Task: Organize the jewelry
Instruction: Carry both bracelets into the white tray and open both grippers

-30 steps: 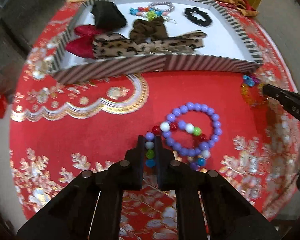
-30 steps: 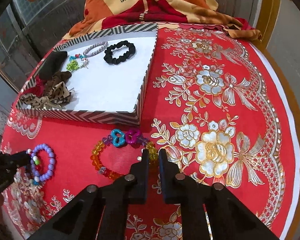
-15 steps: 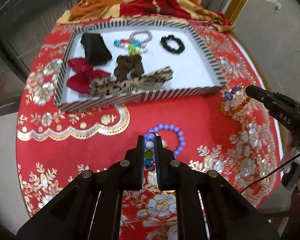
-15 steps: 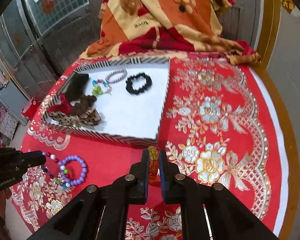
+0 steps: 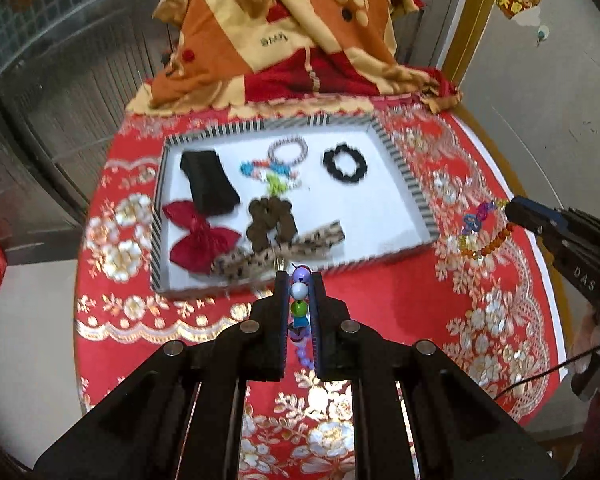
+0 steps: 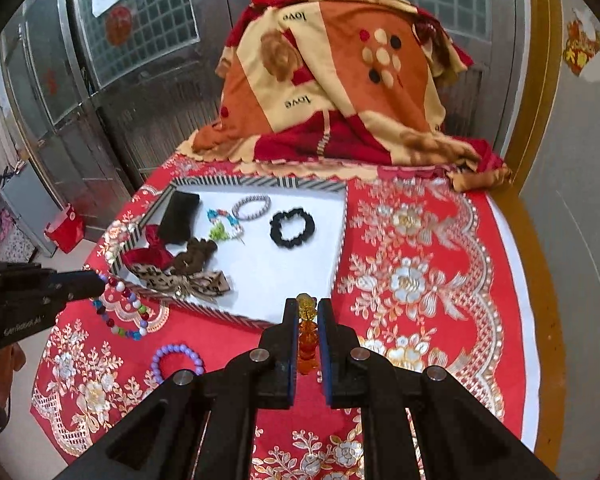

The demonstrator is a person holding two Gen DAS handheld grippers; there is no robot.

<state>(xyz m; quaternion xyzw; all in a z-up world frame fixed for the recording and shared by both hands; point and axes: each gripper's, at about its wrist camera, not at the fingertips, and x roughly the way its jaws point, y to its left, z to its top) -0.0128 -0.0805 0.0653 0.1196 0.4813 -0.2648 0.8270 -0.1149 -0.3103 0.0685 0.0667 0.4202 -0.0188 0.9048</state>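
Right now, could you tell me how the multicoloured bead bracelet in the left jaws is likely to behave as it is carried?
The multicoloured bead bracelet hangs slack from the left gripper, so it is probably floppy and may swing. Its round, glossy beads could slip.

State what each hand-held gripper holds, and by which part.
The left hand-held gripper pinches the multicoloured bead bracelet by a short run of beads; the right hand-held gripper pinches the amber bracelet likewise. Both bracelets hang.

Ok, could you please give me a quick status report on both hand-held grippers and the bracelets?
Left hand-held gripper shut on multicoloured bead bracelet, lifted. Right hand-held gripper shut on amber bead bracelet, lifted. Purple bead bracelet on cloth. Striped tray ahead, unobstructed.
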